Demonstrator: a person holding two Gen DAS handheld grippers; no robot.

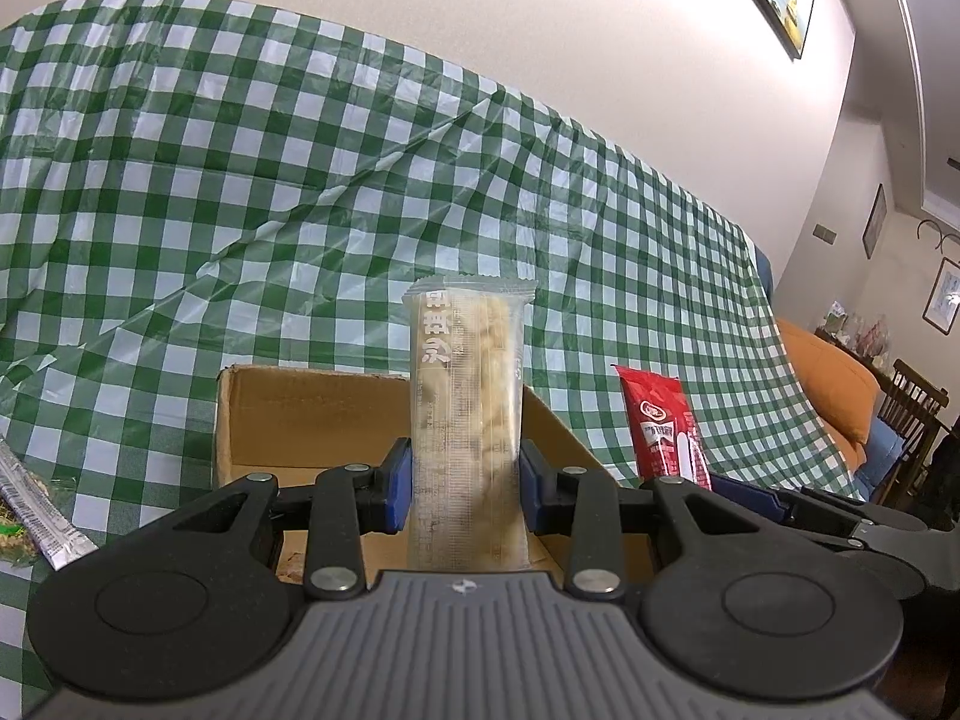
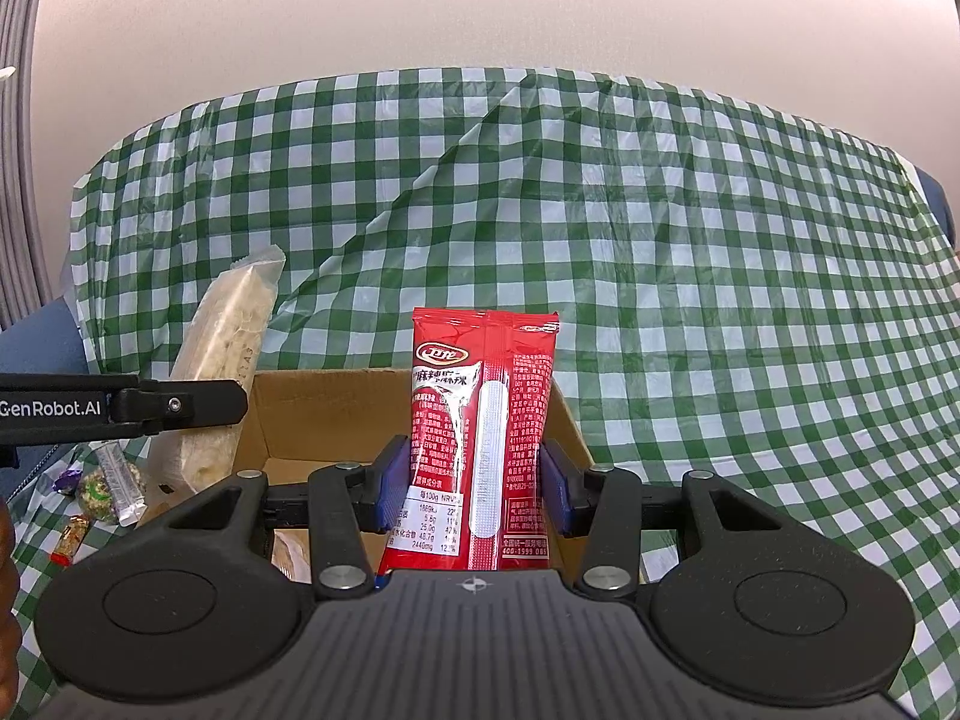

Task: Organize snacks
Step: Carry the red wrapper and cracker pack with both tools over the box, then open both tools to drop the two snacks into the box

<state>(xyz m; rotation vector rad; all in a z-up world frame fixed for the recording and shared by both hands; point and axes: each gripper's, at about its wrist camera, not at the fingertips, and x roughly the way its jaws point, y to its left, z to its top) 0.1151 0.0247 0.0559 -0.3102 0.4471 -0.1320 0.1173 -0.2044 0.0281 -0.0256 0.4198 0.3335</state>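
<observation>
Both snacks are held upright and clear of the checked cloth (image 2: 660, 252), which suggests they are being carried to the open cardboard box (image 1: 282, 414) for sorting. The left gripper (image 1: 465, 483) is clenched on a clear-wrapped pale snack bar (image 1: 465, 396), its blue pads pressing the bar's two long sides near the lower end, so the sealed top stands free above the box's far wall. The right gripper (image 2: 471, 492) grasps a red snack packet (image 2: 480, 420) the same way, low on the wrapper with the printed back facing the camera.

The two tools sit side by side at the box's near edge, left one to the left, both pointing level toward the far draped cloth. Something pale lies on the box floor near the front, though the tools hide too much to name it. Loose wrapped snacks (image 2: 114, 480) wait on the cloth at the near left.
</observation>
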